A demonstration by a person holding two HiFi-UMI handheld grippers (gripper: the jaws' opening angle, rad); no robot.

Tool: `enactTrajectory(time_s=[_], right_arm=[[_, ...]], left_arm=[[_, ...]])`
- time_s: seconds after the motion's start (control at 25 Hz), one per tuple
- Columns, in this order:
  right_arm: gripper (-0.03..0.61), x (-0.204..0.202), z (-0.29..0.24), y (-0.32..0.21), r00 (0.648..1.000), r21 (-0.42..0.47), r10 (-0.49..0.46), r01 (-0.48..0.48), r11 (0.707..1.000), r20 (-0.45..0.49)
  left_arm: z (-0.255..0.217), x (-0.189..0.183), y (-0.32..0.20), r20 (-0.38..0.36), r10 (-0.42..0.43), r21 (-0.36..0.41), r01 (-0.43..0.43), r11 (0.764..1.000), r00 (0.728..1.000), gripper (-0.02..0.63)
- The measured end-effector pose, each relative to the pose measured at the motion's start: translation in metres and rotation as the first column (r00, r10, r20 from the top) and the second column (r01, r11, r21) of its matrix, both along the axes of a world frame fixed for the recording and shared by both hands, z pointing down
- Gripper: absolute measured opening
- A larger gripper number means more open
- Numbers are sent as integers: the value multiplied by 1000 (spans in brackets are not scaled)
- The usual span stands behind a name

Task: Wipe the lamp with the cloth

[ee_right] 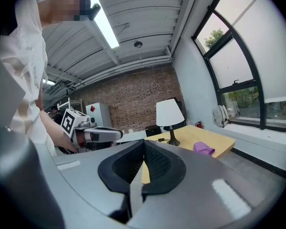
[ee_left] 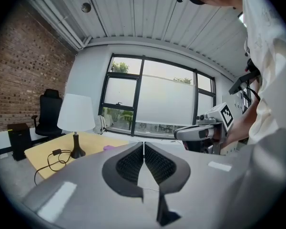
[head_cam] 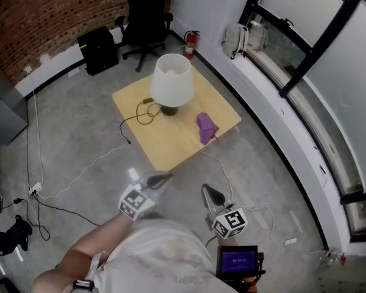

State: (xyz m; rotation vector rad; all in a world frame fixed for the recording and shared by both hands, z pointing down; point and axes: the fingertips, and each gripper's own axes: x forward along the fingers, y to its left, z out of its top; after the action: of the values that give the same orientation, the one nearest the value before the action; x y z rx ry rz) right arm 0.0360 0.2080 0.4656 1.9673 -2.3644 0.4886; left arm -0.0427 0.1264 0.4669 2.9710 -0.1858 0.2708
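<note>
Lying crumpled on the table (head_cam: 171, 148) just right of the lamp (head_cam: 171, 81), the cloth (head_cam: 206, 127) sits well ahead of both grippers, almost straight in line with the right gripper (head_cam: 207, 190), which I judge the nearer one. Its longer side runs roughly away from the person. Right gripper and left gripper (head_cam: 164, 177) are both clenched on nothing, jaws pressed together.

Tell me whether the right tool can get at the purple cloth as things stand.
Probably yes, once brought closer. The right tool, shut and empty, is short of the table. The cloth lies in the open near its edge, apart from the lamp, with nothing between.
</note>
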Motion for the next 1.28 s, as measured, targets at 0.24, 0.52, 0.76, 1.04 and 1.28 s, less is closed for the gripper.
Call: enactTrajectory(time_s=[0.24,0.52,0.76,1.04,1.28], right_arm=[[14,4,-1,-40,1000,-1,-6,6,1000,-28],[14,3,3,-65,999,-16,-44,44,999,-28],[14,-1,19,-88,994,-36,-108,108,993,5],[14,20,20,-126,979,-25,-204,204,979,2],[14,57,24,-155,965,-45,-263,262,964,4]], left_arm=[[3,-5,-40,-7,-14,8,14,1000,1000,9],[5,-16,-63,-3,-73,3,73,997,997,9],[15,-24,-72,28,-123,-10,123,992,992,9],[23,3,-94,51,-183,-15,183,983,982,9],[13,51,-118,55,-201,0,202,979,978,9]])
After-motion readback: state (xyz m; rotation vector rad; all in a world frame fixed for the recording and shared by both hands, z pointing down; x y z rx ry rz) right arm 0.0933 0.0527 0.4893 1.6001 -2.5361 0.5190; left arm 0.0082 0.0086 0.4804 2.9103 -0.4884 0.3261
